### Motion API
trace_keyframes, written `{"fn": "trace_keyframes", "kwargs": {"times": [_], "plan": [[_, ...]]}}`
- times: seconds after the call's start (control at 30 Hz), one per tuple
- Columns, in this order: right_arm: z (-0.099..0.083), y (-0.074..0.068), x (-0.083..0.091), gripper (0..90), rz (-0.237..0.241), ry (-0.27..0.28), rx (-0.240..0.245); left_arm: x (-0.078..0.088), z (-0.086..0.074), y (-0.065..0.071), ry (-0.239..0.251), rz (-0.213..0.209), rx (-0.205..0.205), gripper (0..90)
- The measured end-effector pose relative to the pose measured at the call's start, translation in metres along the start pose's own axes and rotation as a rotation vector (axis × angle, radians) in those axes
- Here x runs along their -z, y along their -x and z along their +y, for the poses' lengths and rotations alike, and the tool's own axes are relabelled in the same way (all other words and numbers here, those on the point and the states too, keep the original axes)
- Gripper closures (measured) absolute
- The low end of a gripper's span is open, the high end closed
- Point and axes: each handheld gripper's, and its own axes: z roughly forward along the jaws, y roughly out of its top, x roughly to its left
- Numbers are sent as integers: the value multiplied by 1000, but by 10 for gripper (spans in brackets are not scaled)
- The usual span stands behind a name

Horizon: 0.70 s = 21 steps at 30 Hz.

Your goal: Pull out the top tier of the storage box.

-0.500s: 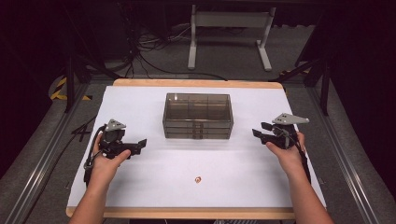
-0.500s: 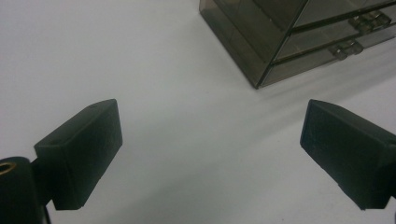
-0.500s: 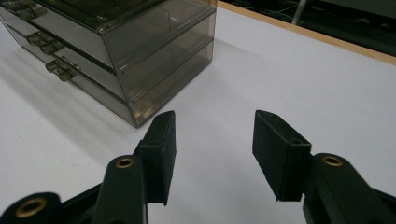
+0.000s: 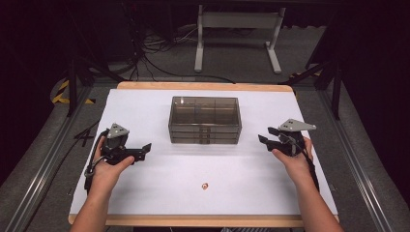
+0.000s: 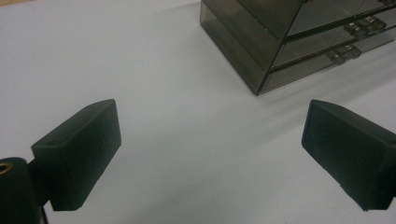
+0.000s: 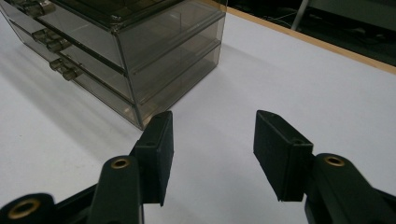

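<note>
A: What sits on the white table (image 4: pixel 145 111)?

B: A smoky, see-through drawer unit (image 4: pixel 204 120) stands toward the far middle of it, upright, with stacked drawers whose small clear handles face the person. Nearer the front edge, well apart from the unit, lies a small orange-brown object (image 4: pixel 205 185), too tiny to identify.

A: And the left gripper (image 4: pixel 143 150)?

B: It is held over the table to the left of the unit, pointing toward it. In the left gripper view its jaws stand wide apart with only bare table between them; the unit's near corner shows beyond, at upper right.

A: The right gripper (image 4: pixel 266 137)?

B: It is held to the right of the unit, pointing inward at it. In the right gripper view its jaws are parted to a moderate gap and hold nothing; the unit's corner is just beyond the left jaw, not touching it as far as I can tell.

A: Anything past the table?

B: A dark floor with loose cables (image 4: pixel 145 53) and the white legs of a stand (image 4: pixel 237 36)
</note>
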Motion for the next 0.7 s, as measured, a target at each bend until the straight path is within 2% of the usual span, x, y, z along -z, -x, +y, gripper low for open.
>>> {"fn": "trace_keyframes", "kwargs": {"times": [0.1, 0.4, 0.7], "plan": [[-2, -1, -3, 495, -4, 5, 1, 0, 0, -1, -8, -4, 13, 55], [-9, -7, -8, 481, -43, 39, 37, 0, 1, 0, -7, 1, -8, 51], [-20, -20, -14, 460, -108, 109, 128, -2, 3, 1, 5, -7, -16, 51]]}}
